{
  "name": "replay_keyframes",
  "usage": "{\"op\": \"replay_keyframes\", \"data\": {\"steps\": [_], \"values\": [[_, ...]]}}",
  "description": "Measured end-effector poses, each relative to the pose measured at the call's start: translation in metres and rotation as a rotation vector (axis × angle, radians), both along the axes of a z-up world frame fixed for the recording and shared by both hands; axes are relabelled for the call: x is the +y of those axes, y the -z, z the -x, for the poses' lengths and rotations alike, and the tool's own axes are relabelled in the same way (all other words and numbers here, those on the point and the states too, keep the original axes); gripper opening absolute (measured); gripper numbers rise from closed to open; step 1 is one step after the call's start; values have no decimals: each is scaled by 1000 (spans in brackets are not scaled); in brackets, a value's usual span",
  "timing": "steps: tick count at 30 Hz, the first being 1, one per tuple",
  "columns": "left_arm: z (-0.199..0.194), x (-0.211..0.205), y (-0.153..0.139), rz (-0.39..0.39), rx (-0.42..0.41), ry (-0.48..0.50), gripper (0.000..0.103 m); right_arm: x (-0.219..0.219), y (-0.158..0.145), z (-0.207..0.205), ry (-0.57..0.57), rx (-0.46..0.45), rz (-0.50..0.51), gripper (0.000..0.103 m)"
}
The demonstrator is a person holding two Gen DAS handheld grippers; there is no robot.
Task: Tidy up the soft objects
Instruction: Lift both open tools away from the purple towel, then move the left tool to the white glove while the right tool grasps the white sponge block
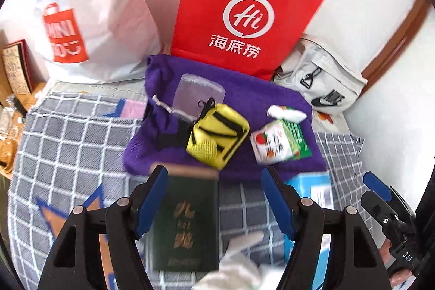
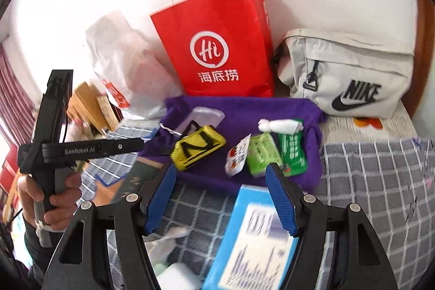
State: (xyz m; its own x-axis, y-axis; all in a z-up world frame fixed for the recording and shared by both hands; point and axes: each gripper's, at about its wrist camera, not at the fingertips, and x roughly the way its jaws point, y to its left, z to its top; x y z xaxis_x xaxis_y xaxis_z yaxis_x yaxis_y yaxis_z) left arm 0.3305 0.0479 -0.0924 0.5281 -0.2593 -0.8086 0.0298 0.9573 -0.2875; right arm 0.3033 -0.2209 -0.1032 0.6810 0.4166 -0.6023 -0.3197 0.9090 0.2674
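A purple cloth bag [image 1: 244, 97] [image 2: 244, 110] lies flat on the checked bedspread [image 1: 68, 132] [image 2: 380, 175]. On it rest a yellow pouch [image 1: 217, 137] [image 2: 198, 147], tissue packs [image 1: 280, 143] [image 2: 272, 154] and a clear case [image 1: 195, 97]. My left gripper [image 1: 214, 203] is open, above a dark green book [image 1: 185, 222]. My right gripper [image 2: 220, 200] is open, above a light blue box [image 2: 255, 243]. Neither holds anything.
A red paper bag [image 1: 239, 12] [image 2: 217, 45] stands against the wall behind the purple bag. A white plastic bag [image 1: 81, 18] lies left of it, a grey Nike bag [image 2: 350, 78] right. White crumpled tissue [image 1: 239, 262] lies near the grippers.
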Motion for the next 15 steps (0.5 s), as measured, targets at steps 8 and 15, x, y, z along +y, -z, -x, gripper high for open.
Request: {"op": "replay_keyframes", "data": {"steps": [8,15], "values": [[65,9,1,-18,-31,-4,69,13,23,69,1,64,16,69],[115,15,18,-12,-42,-12,70,30,59,111,9,129,29,69]]}}
